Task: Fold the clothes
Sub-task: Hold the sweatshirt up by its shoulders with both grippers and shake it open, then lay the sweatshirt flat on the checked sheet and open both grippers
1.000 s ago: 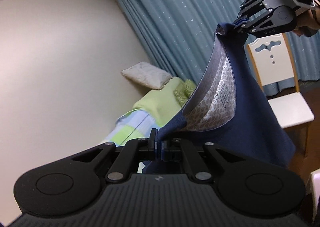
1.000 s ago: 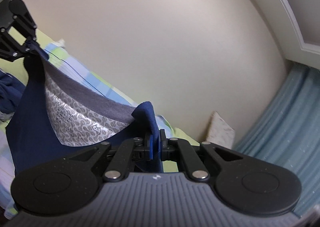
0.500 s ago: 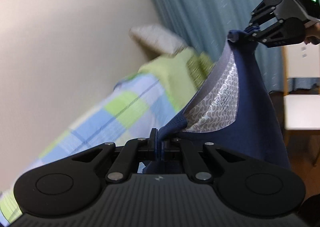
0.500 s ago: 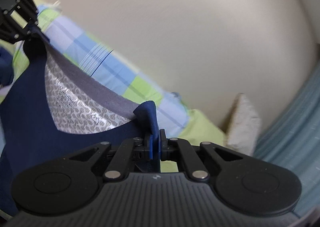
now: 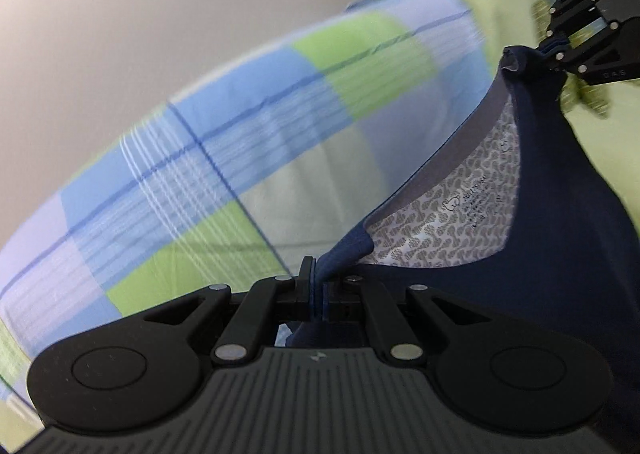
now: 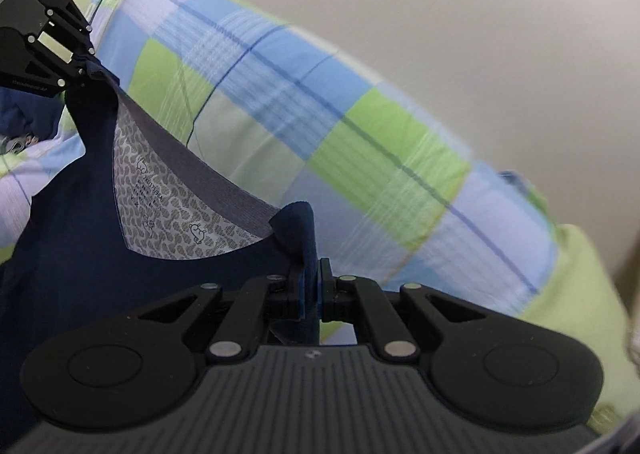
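A navy garment (image 5: 560, 246) with a grey patterned lining (image 5: 452, 222) and a grey band at its opening hangs stretched between my two grippers above the bed. My left gripper (image 5: 316, 274) is shut on one corner of its top edge. The right gripper (image 5: 556, 48) shows at the upper right of the left wrist view, pinching the other corner. In the right wrist view the right gripper (image 6: 310, 278) is shut on a fold of the navy garment (image 6: 72, 254), and the left gripper (image 6: 86, 62) holds the far corner at upper left. The garment's lower part is hidden.
A bed with a blue, green and white checked cover (image 5: 240, 142) lies under the garment, running along a plain pale wall (image 6: 440, 6). A light green blanket (image 6: 576, 294) lies at one end. More dark blue cloth (image 6: 24, 110) sits on the bed behind the left gripper.
Both grippers have come down and tilted toward the bed with the garment still stretched between them. The curtain, chair and pillow have left the views; the checked cover now fills them.
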### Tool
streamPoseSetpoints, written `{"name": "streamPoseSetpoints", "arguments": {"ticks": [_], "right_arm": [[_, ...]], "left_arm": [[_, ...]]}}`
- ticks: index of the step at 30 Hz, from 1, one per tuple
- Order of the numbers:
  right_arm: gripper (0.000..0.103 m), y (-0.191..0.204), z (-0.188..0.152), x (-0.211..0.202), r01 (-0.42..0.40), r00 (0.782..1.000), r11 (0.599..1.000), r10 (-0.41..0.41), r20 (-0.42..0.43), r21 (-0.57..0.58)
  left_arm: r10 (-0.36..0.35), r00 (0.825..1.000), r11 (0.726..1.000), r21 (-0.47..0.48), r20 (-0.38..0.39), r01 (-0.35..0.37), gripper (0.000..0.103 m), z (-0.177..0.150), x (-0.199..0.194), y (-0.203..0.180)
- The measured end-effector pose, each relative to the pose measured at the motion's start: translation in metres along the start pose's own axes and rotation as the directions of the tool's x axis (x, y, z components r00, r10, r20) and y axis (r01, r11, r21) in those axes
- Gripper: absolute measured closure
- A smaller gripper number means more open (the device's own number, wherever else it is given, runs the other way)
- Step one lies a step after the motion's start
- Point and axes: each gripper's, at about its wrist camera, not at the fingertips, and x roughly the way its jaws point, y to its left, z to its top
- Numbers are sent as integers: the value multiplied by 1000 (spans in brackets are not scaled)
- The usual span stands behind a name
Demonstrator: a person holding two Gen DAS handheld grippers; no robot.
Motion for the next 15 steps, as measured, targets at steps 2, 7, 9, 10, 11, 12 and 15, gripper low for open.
{"name": "streamPoseSetpoints", "arguments": {"ticks": [2, 7, 9, 10, 11, 12, 15], "right_arm": [[101, -10, -4, 30, -41, 999, 999, 42, 7, -10], [101, -13, -23, 112, -75, 997, 997, 75, -15, 17], [100, -1, -41, 149, -77, 997, 997, 78, -28, 21], [100, 6, -50, 163, -78, 996, 996, 79, -36, 31], [100, 12, -58, 174, -79, 996, 996, 81, -43, 45], [100, 21, -69, 185, -80, 995, 995, 83, -52, 59], [91, 43, -94, 212, -78, 994, 996, 81, -75, 50]], "left_arm": [[22, 999, 1000, 1, -26, -22, 102, -9, 22, -2], [51, 996, 999, 14, -75, -50, 102, -43, 79, -13], [56, 994, 998, 4, -89, -56, 102, -64, 107, -23], [56, 994, 998, -4, -96, -57, 102, -73, 120, -28], [58, 993, 998, -8, -99, -59, 102, -84, 131, -35], [60, 993, 998, -12, -101, -62, 101, -94, 143, -41], [96, 990, 995, -25, -104, -99, 75, -118, 166, -52]]}}
